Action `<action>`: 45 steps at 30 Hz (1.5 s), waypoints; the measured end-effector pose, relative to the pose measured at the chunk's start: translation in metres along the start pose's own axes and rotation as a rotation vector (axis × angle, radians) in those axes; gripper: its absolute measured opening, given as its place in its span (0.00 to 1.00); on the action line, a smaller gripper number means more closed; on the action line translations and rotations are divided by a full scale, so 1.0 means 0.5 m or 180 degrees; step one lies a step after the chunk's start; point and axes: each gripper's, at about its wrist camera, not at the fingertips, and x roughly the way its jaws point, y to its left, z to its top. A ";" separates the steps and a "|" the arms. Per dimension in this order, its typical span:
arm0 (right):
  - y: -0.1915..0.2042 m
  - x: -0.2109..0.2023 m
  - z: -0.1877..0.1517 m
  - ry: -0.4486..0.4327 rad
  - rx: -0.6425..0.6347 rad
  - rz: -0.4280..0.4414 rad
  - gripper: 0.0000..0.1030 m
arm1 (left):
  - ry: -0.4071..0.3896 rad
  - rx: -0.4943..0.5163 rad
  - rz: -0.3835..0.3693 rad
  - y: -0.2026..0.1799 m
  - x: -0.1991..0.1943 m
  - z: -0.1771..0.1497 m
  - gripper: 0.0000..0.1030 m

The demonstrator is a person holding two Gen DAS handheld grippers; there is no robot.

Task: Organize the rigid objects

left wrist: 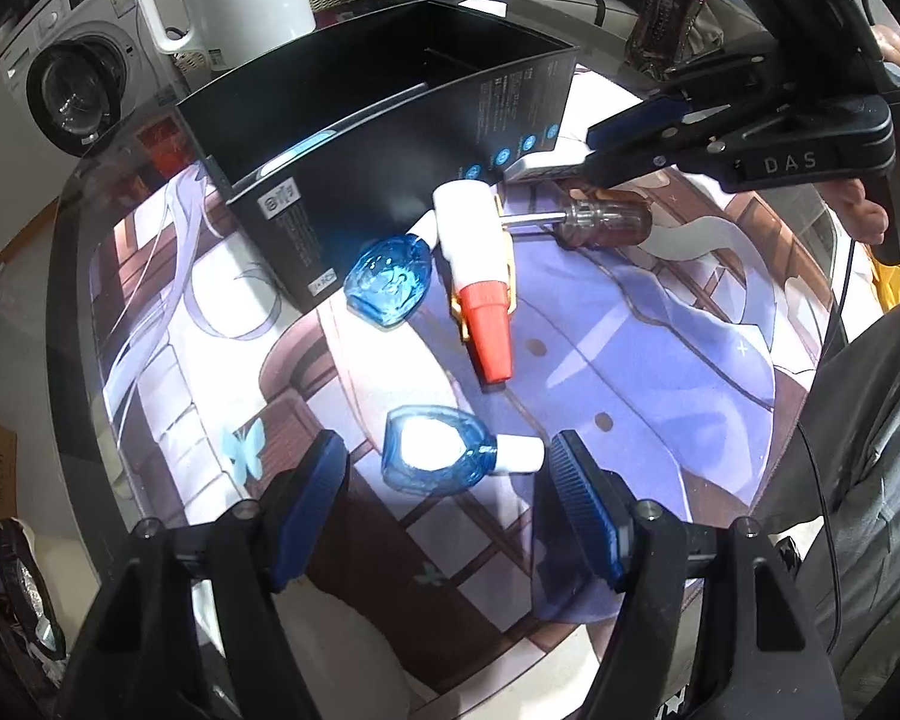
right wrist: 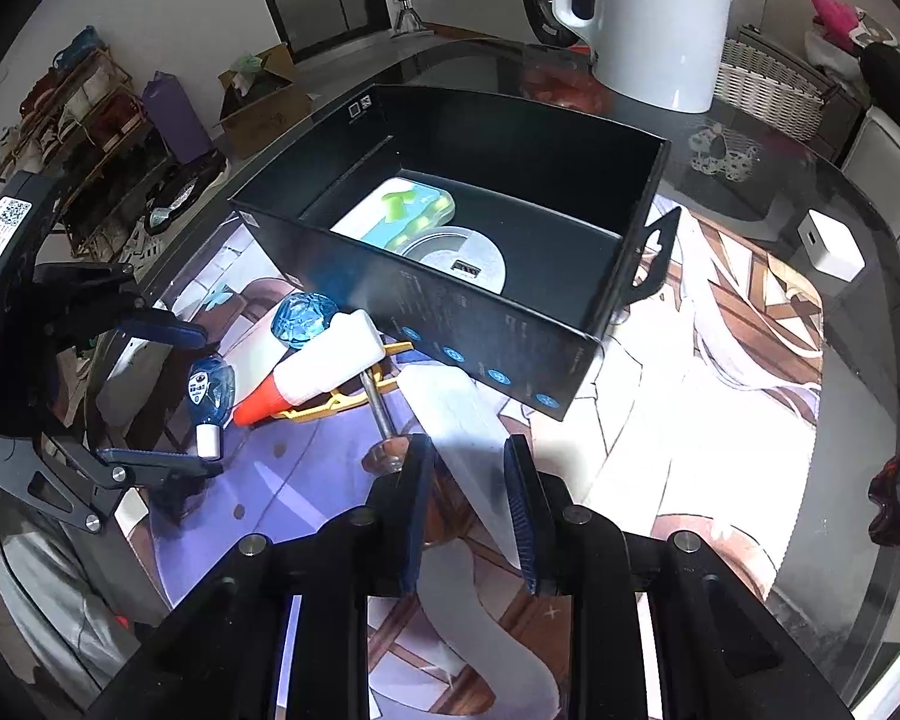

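Step in hand, as I judge it: two picks for the black box [right wrist: 510, 324]. My left gripper [left wrist: 450, 468] stands wide apart around the near blue bottle [left wrist: 429, 450], which lies on the mat [left wrist: 660, 330], white cap toward the right pad; I should close across the faceted body, not the cap, since clear hard plastic may slip. My right gripper [right wrist: 468, 468] is clamped on a flat white slab [right wrist: 456, 414], thin and smooth; keep it level over the wall. Remaining: second blue bottle [left wrist: 387, 285], white tool with orange cone [left wrist: 480, 276], screwdriver [left wrist: 594, 222]. Box already holds a tin [right wrist: 402, 210] and disc [right wrist: 456, 258].
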 end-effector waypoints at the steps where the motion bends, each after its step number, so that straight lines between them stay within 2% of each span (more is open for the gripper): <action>1: -0.005 -0.003 -0.003 0.0003 0.0028 0.0001 0.23 | 0.0011 -0.0007 0.0004 -0.003 -0.001 -0.006 0.69; 8: -0.044 -0.015 -0.010 0.0026 0.0191 0.0017 0.21 | 0.0087 -0.0169 0.0083 0.018 -0.006 -0.029 0.69; 10: -0.054 -0.018 -0.012 0.0047 0.0226 -0.0040 0.21 | 0.0063 -0.0281 0.0008 0.025 -0.016 -0.032 0.69; 13: -0.060 -0.015 -0.017 0.0084 0.0221 -0.0048 0.21 | 0.0079 -0.0432 -0.0266 0.011 -0.026 -0.029 0.69; 16: -0.061 -0.013 -0.020 0.0094 0.0226 -0.0049 0.21 | 0.0258 -0.0523 -0.0302 -0.018 -0.012 -0.025 0.69; 20: -0.064 0.004 -0.024 0.0130 0.0243 -0.0101 0.21 | 0.0348 -0.0621 -0.0339 -0.034 0.010 -0.015 0.69; 23: -0.065 0.009 -0.027 0.0145 0.0245 -0.0101 0.21 | 0.0286 -0.0755 -0.0311 -0.025 0.008 0.008 0.69; 26: -0.058 0.009 -0.029 0.0175 0.0256 0.0070 0.21 | 0.0207 -0.0792 -0.0252 -0.018 0.009 0.021 0.69; 30: -0.036 0.007 -0.036 0.0208 0.0233 0.0251 0.16 | 0.0242 -0.0722 -0.0058 -0.026 0.024 0.038 0.56; 31: -0.034 0.006 -0.037 0.0213 0.0243 0.0290 0.16 | 0.0237 -0.0697 -0.0070 -0.029 0.025 0.041 0.46; 33: -0.034 0.007 -0.038 0.0214 0.0292 0.0385 0.16 | 0.0219 -0.0681 -0.0134 -0.031 0.022 0.044 0.37; 35: -0.031 0.009 -0.039 0.0202 0.0286 0.0293 0.16 | 0.0216 -0.0697 -0.0176 -0.026 0.024 0.044 0.35; 36: -0.029 0.010 -0.037 0.0188 0.0255 0.0190 0.16 | 0.0210 -0.0689 -0.0153 -0.021 0.022 0.043 0.28; 42: -0.018 0.028 -0.024 0.0158 0.0176 0.0094 0.16 | 0.0171 -0.0711 -0.0119 -0.016 0.024 0.030 0.30; 44: -0.007 0.030 -0.023 0.0169 0.0142 0.0124 0.16 | 0.0165 -0.0687 -0.0097 -0.018 0.020 0.025 0.35; 45: -0.003 0.030 -0.024 0.0170 0.0124 0.0113 0.16 | 0.0157 -0.0664 -0.0089 -0.025 0.021 0.024 0.41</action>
